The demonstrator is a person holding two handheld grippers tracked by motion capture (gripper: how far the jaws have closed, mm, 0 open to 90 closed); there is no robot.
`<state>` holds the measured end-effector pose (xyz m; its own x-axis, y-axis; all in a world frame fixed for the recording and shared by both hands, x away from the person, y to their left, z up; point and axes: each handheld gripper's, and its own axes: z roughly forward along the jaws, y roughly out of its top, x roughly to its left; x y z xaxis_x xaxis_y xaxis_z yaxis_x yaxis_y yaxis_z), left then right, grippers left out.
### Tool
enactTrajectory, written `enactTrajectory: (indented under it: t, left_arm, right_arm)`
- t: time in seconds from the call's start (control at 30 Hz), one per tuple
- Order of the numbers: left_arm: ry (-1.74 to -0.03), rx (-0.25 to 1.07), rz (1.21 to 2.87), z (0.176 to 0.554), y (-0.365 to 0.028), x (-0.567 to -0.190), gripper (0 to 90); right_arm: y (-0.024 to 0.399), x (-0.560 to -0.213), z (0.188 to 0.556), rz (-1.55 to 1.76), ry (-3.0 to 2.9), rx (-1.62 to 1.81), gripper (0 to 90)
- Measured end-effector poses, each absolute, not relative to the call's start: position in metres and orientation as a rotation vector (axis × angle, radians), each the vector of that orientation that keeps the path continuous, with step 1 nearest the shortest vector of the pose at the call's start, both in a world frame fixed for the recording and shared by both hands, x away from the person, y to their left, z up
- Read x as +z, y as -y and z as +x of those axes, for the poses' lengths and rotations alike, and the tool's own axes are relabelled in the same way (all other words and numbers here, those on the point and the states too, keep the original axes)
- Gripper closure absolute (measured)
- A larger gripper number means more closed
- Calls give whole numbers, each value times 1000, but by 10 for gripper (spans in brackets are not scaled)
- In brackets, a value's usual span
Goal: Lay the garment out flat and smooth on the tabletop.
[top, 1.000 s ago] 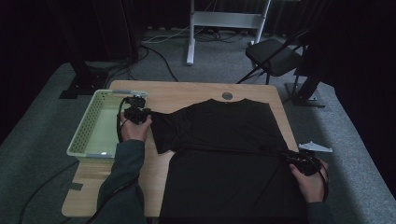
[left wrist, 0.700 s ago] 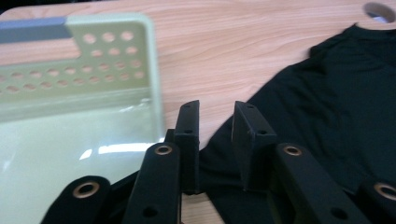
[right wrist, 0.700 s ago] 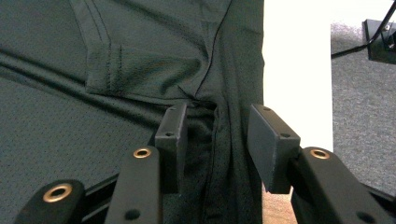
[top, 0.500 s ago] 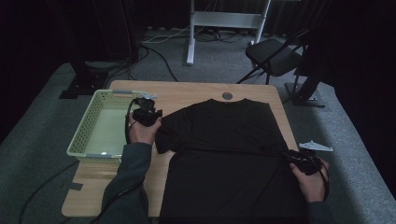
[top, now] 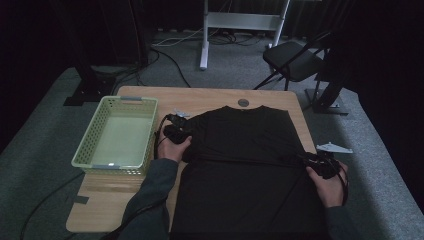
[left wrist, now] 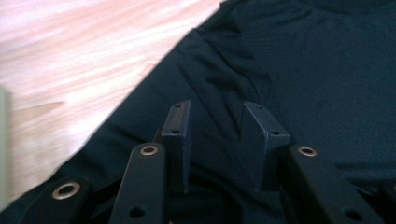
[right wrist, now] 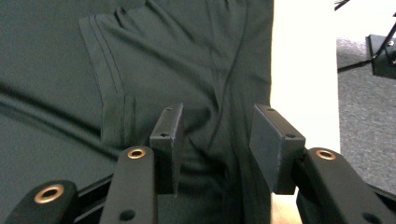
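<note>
Black T-shirt [top: 250, 165] lies under both released fingers, just opening: left gripper [left wrist: 217, 140], right gripper [right wrist: 219, 144].

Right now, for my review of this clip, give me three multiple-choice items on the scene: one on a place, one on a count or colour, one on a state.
1. Where does the basket stand?
A. to the left of the T-shirt
B. on the T-shirt
C. on the floor by the chair

2. What colour is the T-shirt?
A. white
B. black
C. red

3. How do the jaws of the left gripper stand?
A. pressed shut on a sleeve
B. apart, with nothing pinched
C. clamped on the basket's rim

Answers:
1 A: in the high view it sits on the table, at the shirt's left.
2 B: the cloth is black in the high view and very dark in both gripper views.
3 B: the left gripper view shows a gap between its jaws, which have just been opening, over flat cloth.
</note>
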<state>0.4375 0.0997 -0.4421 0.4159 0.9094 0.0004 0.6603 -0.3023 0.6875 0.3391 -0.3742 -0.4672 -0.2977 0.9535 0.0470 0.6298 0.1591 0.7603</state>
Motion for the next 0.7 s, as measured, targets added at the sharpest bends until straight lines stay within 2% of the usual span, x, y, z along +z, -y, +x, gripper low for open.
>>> enactTrajectory:
  t: [0.47, 0.7]
  left_arm:
    - [-1342, 423, 2052, 444, -95, -470, 612]
    - [-1337, 436, 2053, 448, -97, -471, 612]
  right_arm:
    - [362, -481, 368, 1510, -2045, 908, 542]
    - [364, -481, 376, 1504, -2051, 894, 544]
